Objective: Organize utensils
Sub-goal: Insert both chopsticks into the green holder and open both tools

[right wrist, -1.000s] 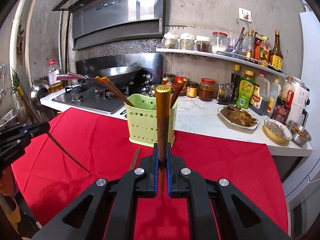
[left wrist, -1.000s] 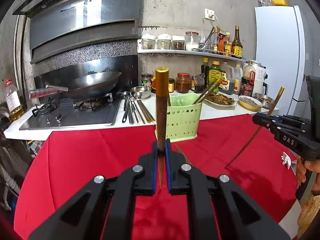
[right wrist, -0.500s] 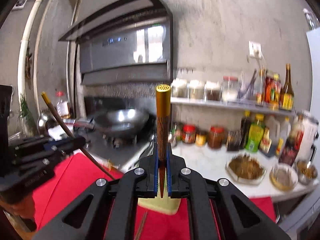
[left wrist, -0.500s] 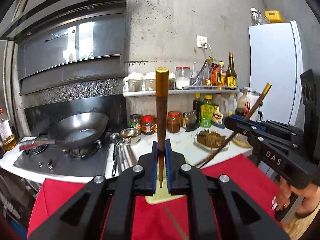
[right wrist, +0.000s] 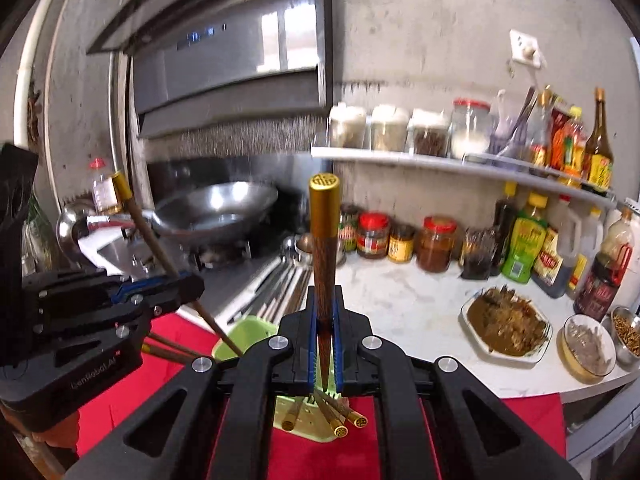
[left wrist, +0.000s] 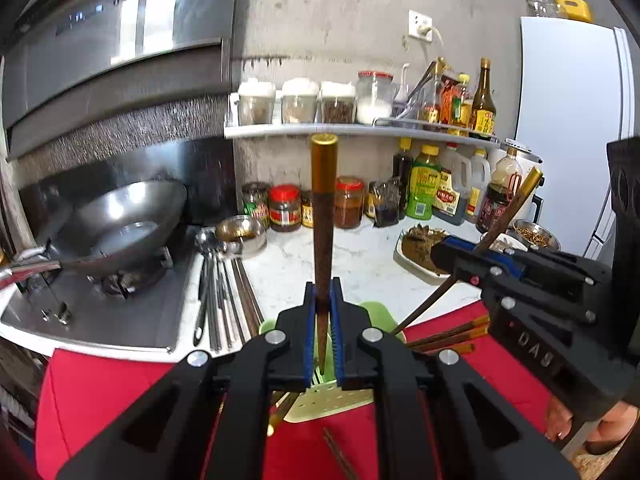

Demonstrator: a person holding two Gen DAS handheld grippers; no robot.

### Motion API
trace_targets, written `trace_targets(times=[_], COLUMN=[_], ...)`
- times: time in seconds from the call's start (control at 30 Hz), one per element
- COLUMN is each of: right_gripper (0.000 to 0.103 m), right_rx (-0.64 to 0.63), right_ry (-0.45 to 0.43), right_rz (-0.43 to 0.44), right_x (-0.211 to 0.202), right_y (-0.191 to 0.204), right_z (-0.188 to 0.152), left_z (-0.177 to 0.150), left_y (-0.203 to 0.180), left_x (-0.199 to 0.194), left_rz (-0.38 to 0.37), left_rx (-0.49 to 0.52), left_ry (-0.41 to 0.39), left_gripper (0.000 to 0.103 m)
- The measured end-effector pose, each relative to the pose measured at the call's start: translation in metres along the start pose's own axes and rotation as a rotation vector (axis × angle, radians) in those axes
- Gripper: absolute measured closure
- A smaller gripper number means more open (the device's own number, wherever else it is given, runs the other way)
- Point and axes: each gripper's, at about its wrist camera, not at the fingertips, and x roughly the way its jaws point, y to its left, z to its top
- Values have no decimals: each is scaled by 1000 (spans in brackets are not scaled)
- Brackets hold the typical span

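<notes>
Only readable stuff was on the grippers: the right gripper [left wrist: 460,256] had "DAS" on its black body, and the left gripper [right wrist: 188,280] had a faint "GenRobot.AI". Bottle and jar labels were too blurry.

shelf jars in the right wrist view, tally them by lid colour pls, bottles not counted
white-lidded jars: 3
red-lidded jar: 1
total: 4
</notes>
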Motion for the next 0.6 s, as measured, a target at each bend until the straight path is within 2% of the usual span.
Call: trace_targets(times=[0.07,0.13,0.17,0.2,0.23,0.27,0.3,0.47,0.6], right_gripper=[96,91,85,70,62,62,62,62,62], right_rx=[1,6,9,12,9,0,-6,-24,-29], right_ry=[19,29,30,21,16,4,-3,-68,-93], right_rz=[-1,-12,-12,-11,-16,-28,-34,-77,-98], right_x=[8,11,11,7,4,-4,-8,-64,-108], right_y=[0,-1,-1,-2,-2,-1,0,2,5], right_z=[-3,-4,-5,-5,-4,-3,-2,-2,-16], left_z=[-1,-2,-2,-2,-1,0,2,7,-8], left_y=[2,2,3,3,4,5,6,6,4], left_x=[8,12,12,10,5,-2,-9,-65,-115], left_rz=[6,14,25,32,31,28,26,35,101], left_rx=[-5,-3,-1,0,-3,-7,-9,-14,0], left_ry=[12,16,9,1,-11,-28,-45,-137,-186], left_gripper=[96,96,96,92,88,79,75,74,70])
